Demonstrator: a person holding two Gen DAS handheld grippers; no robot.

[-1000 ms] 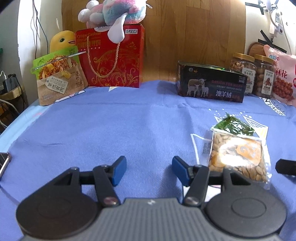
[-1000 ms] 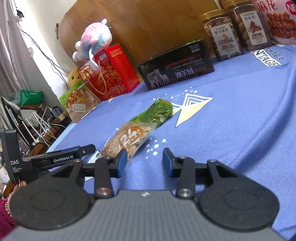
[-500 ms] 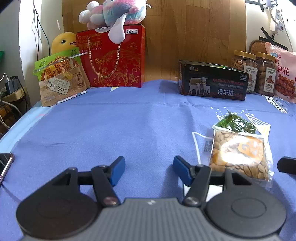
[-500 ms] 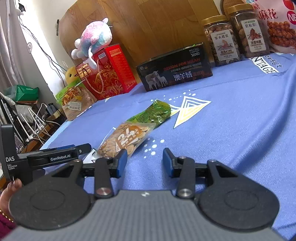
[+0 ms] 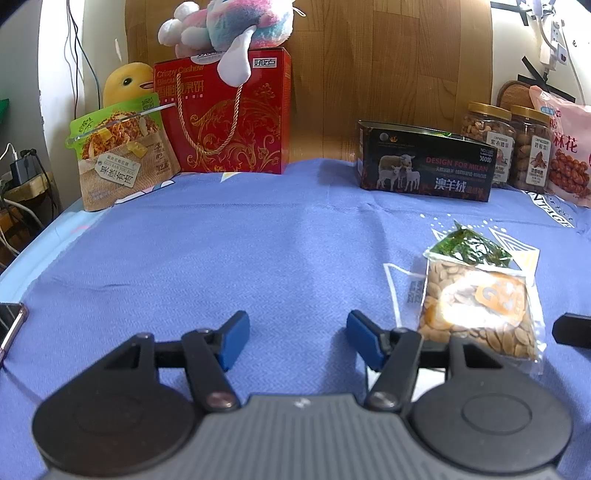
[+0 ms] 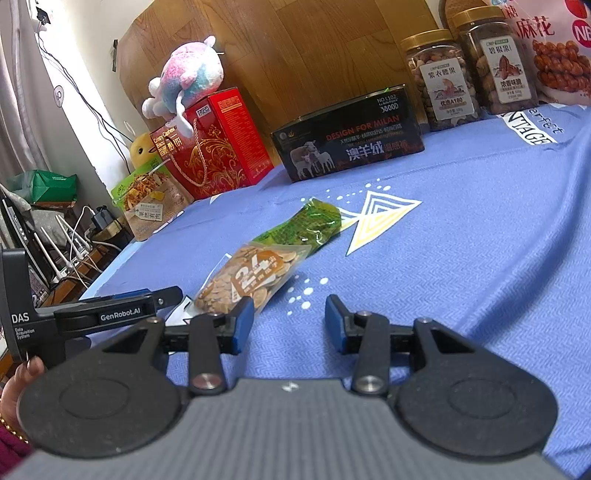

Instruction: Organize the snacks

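Note:
A clear bag of pale seeds lies flat on the blue cloth, with a green snack packet touching its far end. My left gripper hovers low over bare cloth, left of the seed bag, open with nothing between its blue pads. My right gripper is also open and empty; the seed bag lies just beyond its left fingertip. In the right wrist view the left gripper's black body shows at the left edge, held by a hand.
Along the back stand a red gift box under a plush toy, a green-topped snack pouch, a black box with sheep, two nut jars and a pink snack bag. A phone lies at the left edge.

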